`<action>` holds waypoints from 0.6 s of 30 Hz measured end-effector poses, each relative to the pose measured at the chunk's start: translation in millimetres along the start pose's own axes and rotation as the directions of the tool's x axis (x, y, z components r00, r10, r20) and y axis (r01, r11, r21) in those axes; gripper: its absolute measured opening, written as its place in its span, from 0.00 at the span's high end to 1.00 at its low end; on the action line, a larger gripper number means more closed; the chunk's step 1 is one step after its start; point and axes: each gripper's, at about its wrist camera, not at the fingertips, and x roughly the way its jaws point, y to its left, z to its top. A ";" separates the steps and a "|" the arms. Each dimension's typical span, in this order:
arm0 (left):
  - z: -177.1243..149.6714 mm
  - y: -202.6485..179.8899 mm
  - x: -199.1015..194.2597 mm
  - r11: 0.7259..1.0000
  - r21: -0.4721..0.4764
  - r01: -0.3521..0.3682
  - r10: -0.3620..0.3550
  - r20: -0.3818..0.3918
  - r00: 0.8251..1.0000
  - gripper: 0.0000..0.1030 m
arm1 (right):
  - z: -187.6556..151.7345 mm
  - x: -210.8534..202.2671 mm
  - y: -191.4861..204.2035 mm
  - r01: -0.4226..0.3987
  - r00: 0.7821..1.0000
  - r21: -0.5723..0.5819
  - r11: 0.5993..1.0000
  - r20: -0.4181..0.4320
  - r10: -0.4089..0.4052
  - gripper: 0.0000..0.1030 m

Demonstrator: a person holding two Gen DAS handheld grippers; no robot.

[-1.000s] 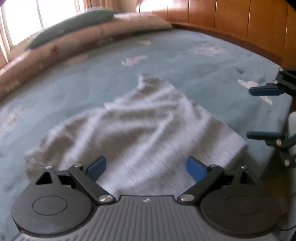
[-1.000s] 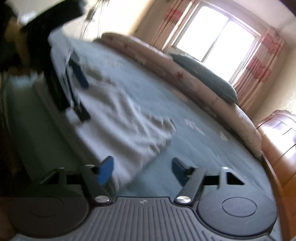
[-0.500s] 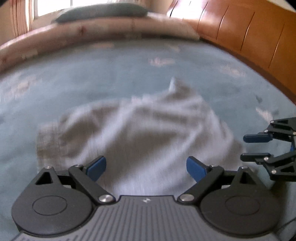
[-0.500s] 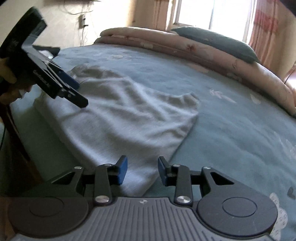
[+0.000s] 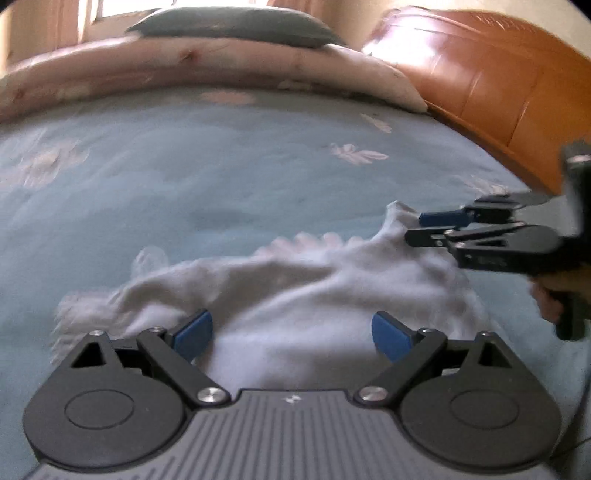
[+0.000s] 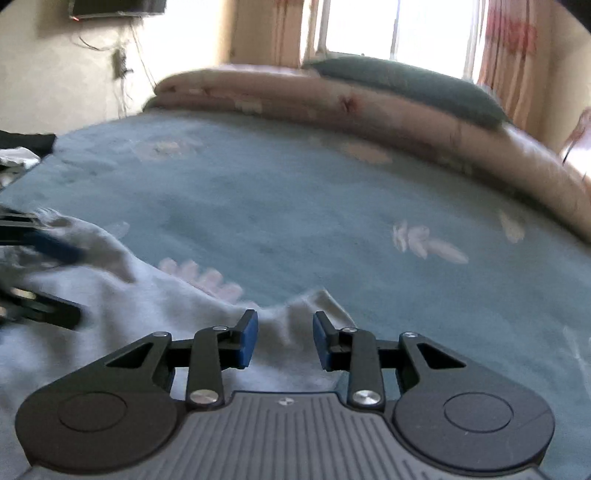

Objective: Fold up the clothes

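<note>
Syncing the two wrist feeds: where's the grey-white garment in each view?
Left wrist: grey-white garment lies low centre, just beyond the left hand-held gripper, stretching right to the right hand-held gripper.
Right wrist: lower left, its corner between the pads.
Shared landmark: grey pillow on the rolled quilt.

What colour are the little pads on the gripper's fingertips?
Blue pads, set on black arms; clearest in the right wrist view.

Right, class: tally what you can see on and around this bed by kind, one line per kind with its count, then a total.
Grey garment: 1
Grey-green pillow: 1
Rolled pink quilt: 1
Blue bedspread: 1
Wooden headboard: 1
Handheld grippers: 2, the left gripper and the right gripper
Total: 7
</note>
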 end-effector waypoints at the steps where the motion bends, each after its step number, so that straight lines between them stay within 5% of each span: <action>1: -6.7 5.5 -7.5 1.000 -0.014 0.009 -0.009 -0.007 1.000 0.10 | -3.2 6.0 -4.3 0.004 1.000 0.009 1.000 -0.019 -0.004 0.65; 6: -10.3 0.0 -36.6 0.997 0.071 -0.026 0.027 -0.012 1.000 0.10 | -3.8 4.1 -8.9 -0.004 1.000 0.028 1.000 -0.004 0.004 0.64; 9: 12.4 -5.8 -39.3 0.996 0.092 0.004 -0.010 0.069 0.998 0.09 | 9.4 -11.3 9.8 -0.078 0.996 0.012 0.997 0.048 0.077 0.64; 13: 33.3 9.6 -11.1 0.999 0.001 0.037 -0.037 0.063 0.997 0.09 | 23.8 -12.6 50.3 -0.139 0.988 -0.112 0.984 0.050 0.146 0.64; 18: 25.8 42.3 5.5 0.997 -0.065 0.032 -0.029 0.045 0.999 0.18 | 21.9 19.2 48.1 -0.067 0.998 -0.110 0.992 -0.019 0.065 0.64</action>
